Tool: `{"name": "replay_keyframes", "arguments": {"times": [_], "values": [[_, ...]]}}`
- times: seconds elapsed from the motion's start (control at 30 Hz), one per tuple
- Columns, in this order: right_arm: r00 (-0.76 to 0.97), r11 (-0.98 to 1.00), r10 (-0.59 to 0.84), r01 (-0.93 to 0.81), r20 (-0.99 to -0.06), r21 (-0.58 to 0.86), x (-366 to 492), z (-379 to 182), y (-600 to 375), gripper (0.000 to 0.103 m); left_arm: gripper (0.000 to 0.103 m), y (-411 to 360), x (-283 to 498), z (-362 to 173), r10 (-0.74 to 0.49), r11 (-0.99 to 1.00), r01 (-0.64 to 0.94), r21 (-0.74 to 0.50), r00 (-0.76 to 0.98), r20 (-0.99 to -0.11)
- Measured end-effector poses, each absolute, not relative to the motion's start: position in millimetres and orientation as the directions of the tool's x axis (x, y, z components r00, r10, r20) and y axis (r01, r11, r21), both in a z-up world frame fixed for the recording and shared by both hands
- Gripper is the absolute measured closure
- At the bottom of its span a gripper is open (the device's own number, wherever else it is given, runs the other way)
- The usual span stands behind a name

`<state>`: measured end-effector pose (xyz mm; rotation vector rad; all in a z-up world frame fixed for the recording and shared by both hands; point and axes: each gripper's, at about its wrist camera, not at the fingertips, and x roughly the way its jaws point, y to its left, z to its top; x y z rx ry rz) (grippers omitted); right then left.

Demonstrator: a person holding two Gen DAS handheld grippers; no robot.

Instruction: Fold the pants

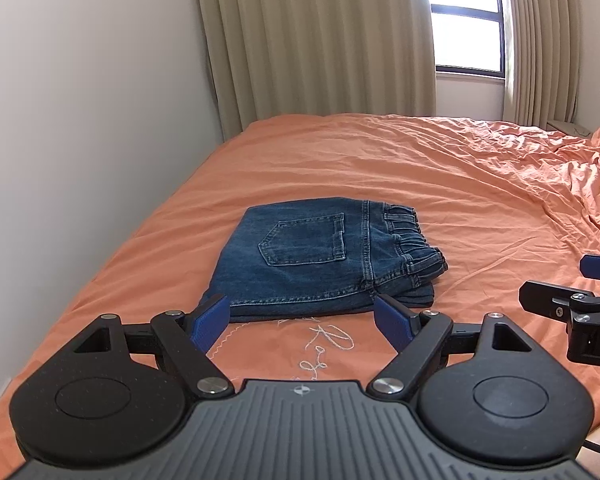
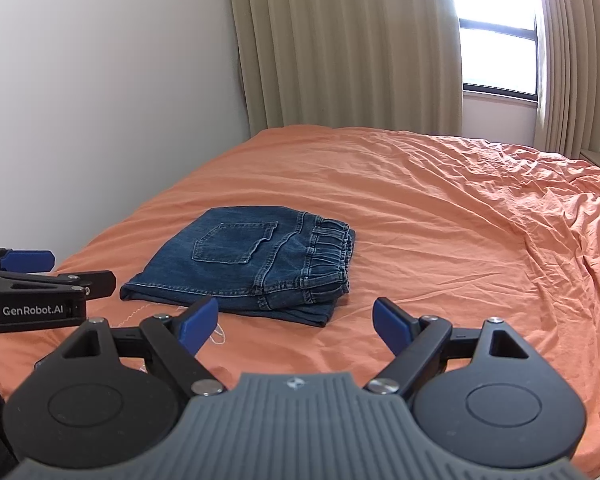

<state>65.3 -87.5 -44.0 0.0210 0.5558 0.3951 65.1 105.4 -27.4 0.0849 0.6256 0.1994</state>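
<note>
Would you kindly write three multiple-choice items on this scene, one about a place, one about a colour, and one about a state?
1. Where do the jeans lie?
A. on the floor
B. on the bed
C. on a chair

2. What colour is the bedsheet?
A. orange
B. white
C. green

3. How do the jaws of the left gripper and the right gripper stand?
A. both shut on the jeans
B. one open, one shut
C. both open and holding nothing

Answers:
1 B, the folded jeans rest flat on the bed's cover.
2 A, the sheet is orange in both views.
3 C, each pair of blue pads stands wide apart, with only sheet and jeans seen past them.
</note>
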Motion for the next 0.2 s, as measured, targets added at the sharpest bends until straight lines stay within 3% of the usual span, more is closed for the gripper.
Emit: {"name": "replay_keyframes", "arguments": {"times": [0.2], "values": [[0.772,0.921,0.379,-0.366,-0.510,0.129,65.2,-44.0,-88.6,0.022,0.007,107.1,63.9,-27.1,0.203,0.979,-0.157,0.129,0.791,-0.577]]}}
